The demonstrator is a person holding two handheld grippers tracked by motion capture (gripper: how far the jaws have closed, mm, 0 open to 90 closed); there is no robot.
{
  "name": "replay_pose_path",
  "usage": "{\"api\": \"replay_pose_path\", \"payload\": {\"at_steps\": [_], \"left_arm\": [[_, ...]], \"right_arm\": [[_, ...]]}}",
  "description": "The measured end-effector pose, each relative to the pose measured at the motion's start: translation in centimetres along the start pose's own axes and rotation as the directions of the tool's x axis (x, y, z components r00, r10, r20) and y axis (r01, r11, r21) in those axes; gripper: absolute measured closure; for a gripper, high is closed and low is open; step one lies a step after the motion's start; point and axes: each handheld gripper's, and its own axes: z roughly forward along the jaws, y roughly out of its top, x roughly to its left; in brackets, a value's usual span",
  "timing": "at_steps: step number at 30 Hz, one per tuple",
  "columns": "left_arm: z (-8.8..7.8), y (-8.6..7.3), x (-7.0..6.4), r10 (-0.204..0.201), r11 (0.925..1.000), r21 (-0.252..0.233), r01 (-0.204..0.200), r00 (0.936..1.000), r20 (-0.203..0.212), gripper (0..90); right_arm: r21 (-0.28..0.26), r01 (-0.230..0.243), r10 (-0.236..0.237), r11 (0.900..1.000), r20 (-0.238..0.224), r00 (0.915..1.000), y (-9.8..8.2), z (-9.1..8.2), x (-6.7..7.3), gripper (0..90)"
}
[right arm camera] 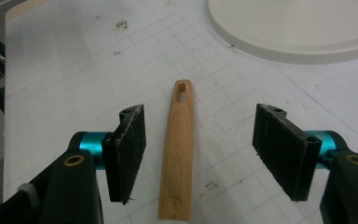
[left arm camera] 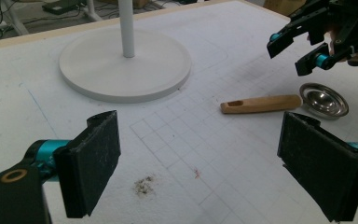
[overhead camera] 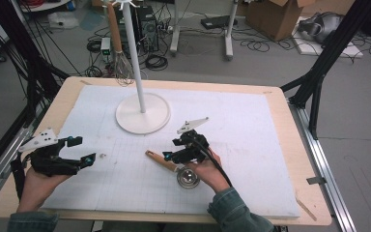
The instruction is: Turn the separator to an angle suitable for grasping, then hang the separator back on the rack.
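Ladle (overhead camera: pixel 171 167) lies flat near the white stand (overhead camera: pixel 142 114), so I hold my right gripper (right arm camera: pixel 196 154) wide open over its handle, gripping nothing. Left gripper (left arm camera: pixel 200 163) waits open, empty.

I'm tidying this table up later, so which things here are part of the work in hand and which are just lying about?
In the job:
- wooden-handled ladle with a round steel bowl, lying flat on the white foam mat
- right gripper, jaws open either side of the handle, not touching it

Lying about:
- white stand with a round base
- wire whisk with a wooden handle, hanging from the stand
- left gripper, open and empty
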Motion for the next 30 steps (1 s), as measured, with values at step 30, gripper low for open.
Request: {"api": "replay_pose_path", "payload": {"at_steps": [30], "left_arm": [[0.3, 0.1, -0.5, 0.007, 1.0000, 0.000, -0.007, 0.9999, 0.008, 13.6]], "right_arm": [[0.022, 0.016, -0.016, 1.000, 0.021, 0.9997, -2.5, -0.4, 1.0, 35.3]]}}
